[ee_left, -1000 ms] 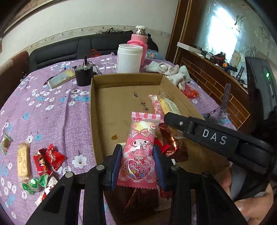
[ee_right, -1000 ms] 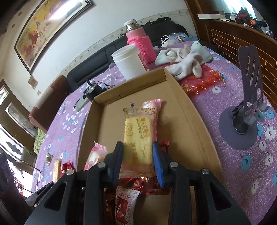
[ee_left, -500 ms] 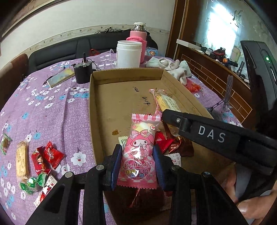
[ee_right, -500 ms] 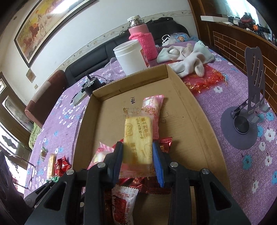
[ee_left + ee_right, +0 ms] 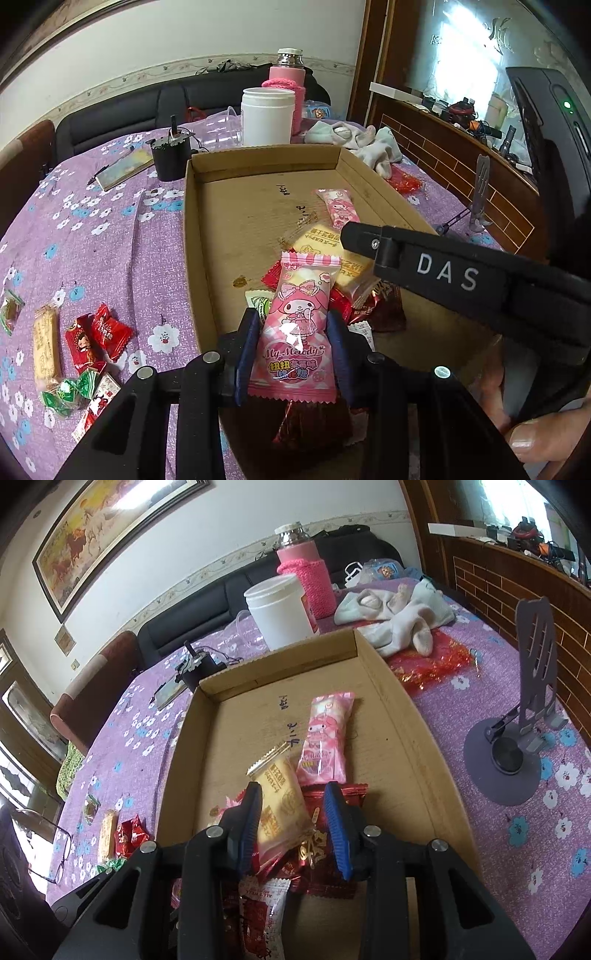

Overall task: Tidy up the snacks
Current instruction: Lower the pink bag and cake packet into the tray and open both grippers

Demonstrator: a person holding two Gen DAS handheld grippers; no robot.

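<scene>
Left wrist view: the left gripper (image 5: 291, 345) has its 2 blue ribbed pads clamped on the sides of a glossy pink My Melody packet (image 5: 295, 332), a flat rectangle with crimped zigzag ends, held upright over the near end of the cardboard tray (image 5: 190, 236). The tray is a shallow, matte brown box with low walls and pen marks on its floor. Under the packet lies a heap of crinkled red foil wrappers (image 5: 380, 310). At 1 o'clock from the packet, the yellow biscuit packet (image 5: 325, 245) lies tilted in clear film, and a second pink packet (image 5: 338, 208) lies beyond it at 12 o'clock. The right gripper's black plastic finger, lettered DAS, crosses from 3 o'clock. At 9 o'clock, outside the tray, loose red and green candies (image 5: 96, 334) and a long biscuit bar sit on the purple flowered tablecloth (image 5: 92, 229).

Right wrist view: the right gripper (image 5: 293, 825) is open; the yellow biscuit packet (image 5: 282, 805) lies slanted between the pads, leaning by the left one, with a clear gap to the right pad. It rests on the red foil wrappers (image 5: 332, 801). The second pink packet (image 5: 327, 742) lies flat at 12 o'clock. A smooth white cylindrical jar (image 5: 280, 613) stands past the tray's far wall.
</scene>
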